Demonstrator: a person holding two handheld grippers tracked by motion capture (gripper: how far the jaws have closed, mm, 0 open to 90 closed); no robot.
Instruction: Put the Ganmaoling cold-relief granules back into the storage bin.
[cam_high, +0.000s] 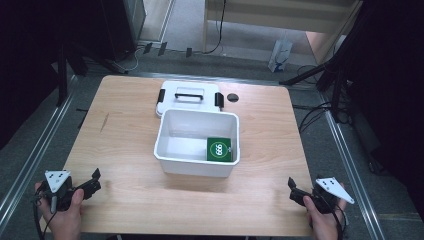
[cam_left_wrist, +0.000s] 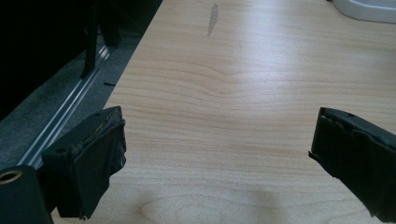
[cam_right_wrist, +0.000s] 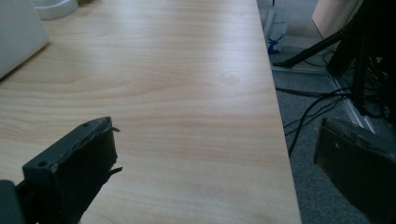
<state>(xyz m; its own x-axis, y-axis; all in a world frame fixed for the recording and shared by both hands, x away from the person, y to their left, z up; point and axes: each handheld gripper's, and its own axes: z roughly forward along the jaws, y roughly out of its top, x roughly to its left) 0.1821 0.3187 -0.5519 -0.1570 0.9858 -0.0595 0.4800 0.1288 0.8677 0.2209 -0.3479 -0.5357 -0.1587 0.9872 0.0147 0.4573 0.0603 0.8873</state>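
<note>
From the high view, one white bin (cam_high: 172, 145) is seen at the middle of the wooden table (cam_high: 125, 130), with its single lid (cam_high: 187, 94) laid flat just beyond it at twelve o'clock, touching or nearly touching its far wall. One green packet (cam_high: 219, 149) lies inside, at the bin's four o'clock corner. One small dark disc (cam_high: 232, 97) sits beside the lid at its three o'clock. The left gripper (cam_high: 93, 181) is held at the table's seven o'clock corner and the right gripper (cam_high: 291, 189) at five o'clock, both well apart from the bin (a waiting posture, judged from the symmetry).

In the left gripper view, the two jaws are spread wide over bare wood, with nothing between them; a white edge (cam_left_wrist: 369, 9), probably the bin or its lid, is seen at one o'clock.

In the right gripper view, the jaws are likewise parted and empty, one hanging past the table's edge; the bin's wall (cam_right_wrist: 16, 39) is seen at ten o'clock.
</note>
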